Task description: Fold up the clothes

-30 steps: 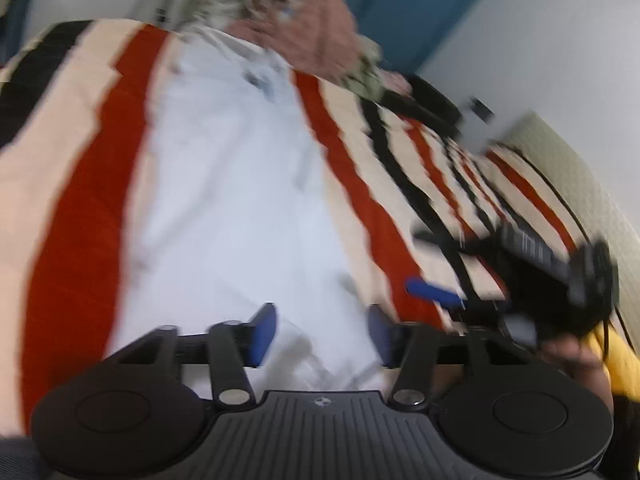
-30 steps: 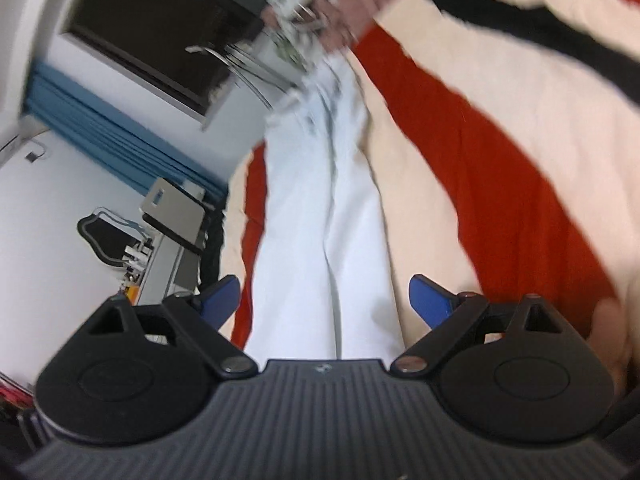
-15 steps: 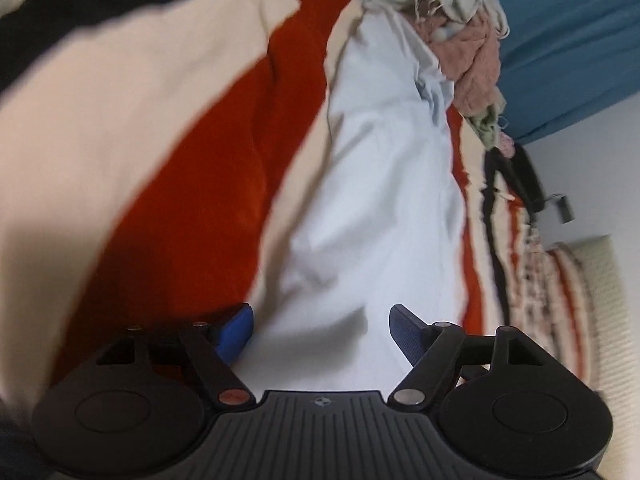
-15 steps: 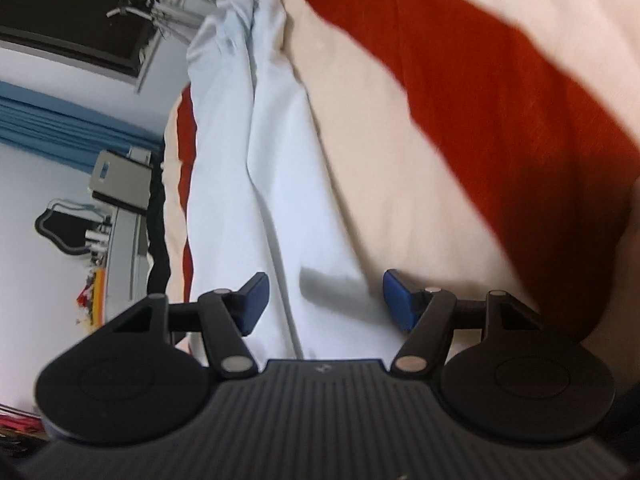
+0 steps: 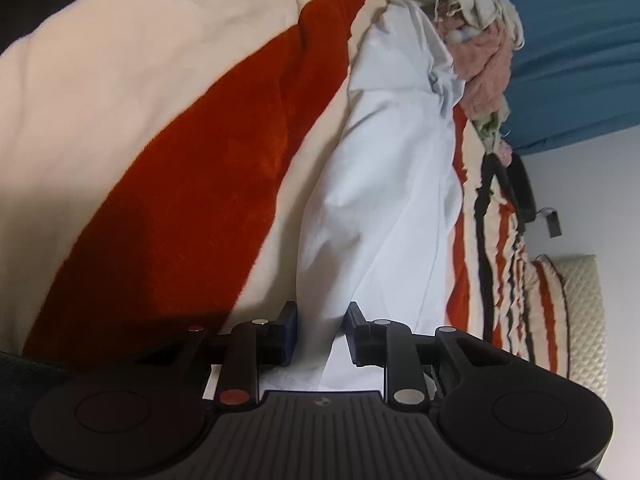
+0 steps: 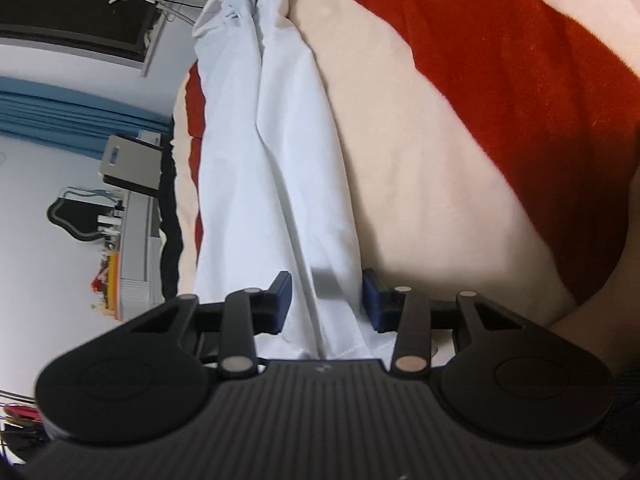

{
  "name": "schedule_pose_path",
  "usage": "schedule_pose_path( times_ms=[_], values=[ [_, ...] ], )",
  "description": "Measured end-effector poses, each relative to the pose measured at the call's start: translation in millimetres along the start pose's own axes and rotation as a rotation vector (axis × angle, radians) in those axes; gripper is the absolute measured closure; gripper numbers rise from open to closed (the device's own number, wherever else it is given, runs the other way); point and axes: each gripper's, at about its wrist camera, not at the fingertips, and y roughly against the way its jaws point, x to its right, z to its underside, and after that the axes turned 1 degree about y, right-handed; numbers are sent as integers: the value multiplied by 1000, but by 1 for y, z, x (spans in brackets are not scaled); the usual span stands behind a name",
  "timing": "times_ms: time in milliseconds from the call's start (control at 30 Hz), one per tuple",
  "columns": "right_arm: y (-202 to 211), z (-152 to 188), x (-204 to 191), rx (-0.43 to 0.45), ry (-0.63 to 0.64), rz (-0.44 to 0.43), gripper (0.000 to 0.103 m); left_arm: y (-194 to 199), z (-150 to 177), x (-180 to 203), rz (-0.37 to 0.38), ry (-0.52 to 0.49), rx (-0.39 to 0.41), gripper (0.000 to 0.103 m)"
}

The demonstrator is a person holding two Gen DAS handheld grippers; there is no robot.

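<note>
A long white garment [image 5: 384, 168] lies stretched over a bed with a red, cream and black striped blanket [image 5: 180, 168]. My left gripper [image 5: 320, 332] has its jaws narrowed around the garment's near end, with cloth bunched between the blue pads. In the right wrist view the same white garment [image 6: 280, 152] runs away from me, and my right gripper [image 6: 326, 304] has its jaws partly closed around the near hem, with the cloth between them.
A heap of other clothes [image 5: 472, 28] lies at the garment's far end. Blue curtains [image 5: 580, 40] and a white wall stand behind. A dark window [image 6: 72, 0], shelves and a grey box [image 6: 128, 164] are at the left of the right view.
Both grippers have dropped to the near end of the white garment and their jaws have closed in around the cloth, from wide open a second ago.
</note>
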Motion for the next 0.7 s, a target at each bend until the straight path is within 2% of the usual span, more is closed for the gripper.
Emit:
schedule_pose_path(
  times_ms=[33, 267, 367, 400, 433, 500, 567, 600, 700],
  values=[
    [-1, 2, -1, -4, 12, 13, 63, -3, 1, 1, -5, -4, -8, 72],
    [-5, 13, -7, -38, 89, 97, 62, -24, -2, 4, -4, -19, -56, 70],
    [1, 13, -8, -11, 78, 86, 63, -28, 1, 4, 7, -21, -77, 70],
    [3, 14, -8, 0, 76, 80, 67, -29, 3, 5, 11, -27, -81, 70],
    [6, 16, -8, 10, 76, 73, 70, -28, 4, 6, 11, -33, -79, 73],
    [12, 19, -8, 30, 81, 59, 85, -29, 6, 8, 12, -40, -77, 81],
    [14, 21, -12, 52, 88, 46, 88, -28, 6, 11, 17, -40, -71, 89],
    [17, 22, -12, 69, 87, 32, 91, -26, 7, 12, 22, -41, -63, 90],
    [27, 23, -12, 125, 77, -22, 94, -19, 11, 14, 36, -41, -39, 94]
  ],
)
